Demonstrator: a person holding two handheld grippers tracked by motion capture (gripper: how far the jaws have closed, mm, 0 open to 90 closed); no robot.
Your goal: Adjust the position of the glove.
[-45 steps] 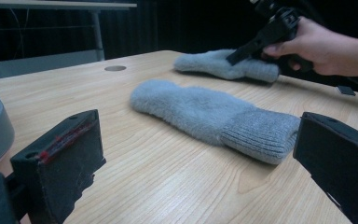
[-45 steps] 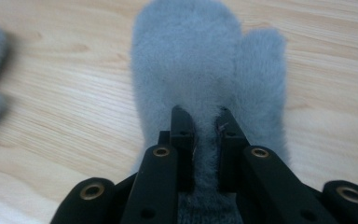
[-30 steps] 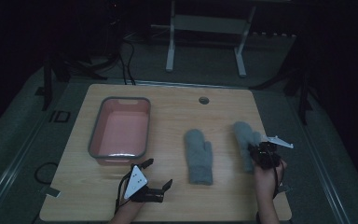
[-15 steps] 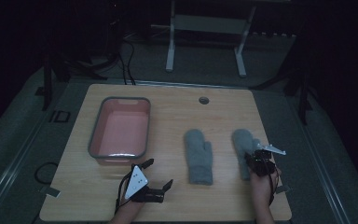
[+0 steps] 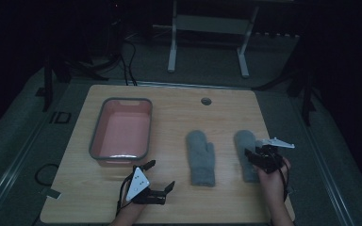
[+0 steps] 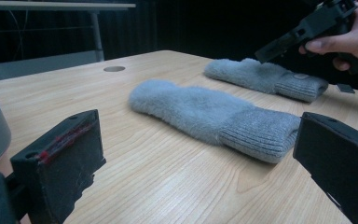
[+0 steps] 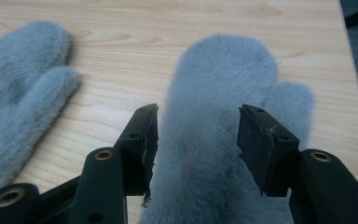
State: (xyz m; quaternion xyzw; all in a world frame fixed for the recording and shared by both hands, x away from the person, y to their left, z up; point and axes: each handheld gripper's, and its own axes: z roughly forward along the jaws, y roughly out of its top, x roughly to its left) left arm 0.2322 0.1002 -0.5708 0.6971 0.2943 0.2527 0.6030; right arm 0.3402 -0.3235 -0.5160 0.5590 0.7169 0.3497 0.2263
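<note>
**Mitten let go on the right side of the surface**

Tongs in the right hand (image 5: 259,157) have just been opening: their jaws now stand spread on either side of the right grey mitten (image 7: 214,135), with fur between the pads but no squeeze on it. A second ago they were shut on this mitten farther up the wooden surface (image 5: 169,202); it now lies flat near the right edge, parallel to the left grey mitten (image 5: 201,157), so this placing looks finished. The right hand hovers low over the mitten's cuff end, pointing away from the person. The left tongs (image 5: 160,179) rest spread near the front edge, just below the pink tub (image 5: 121,129), holding nothing, though the dim light makes contact hard to judge.
</note>
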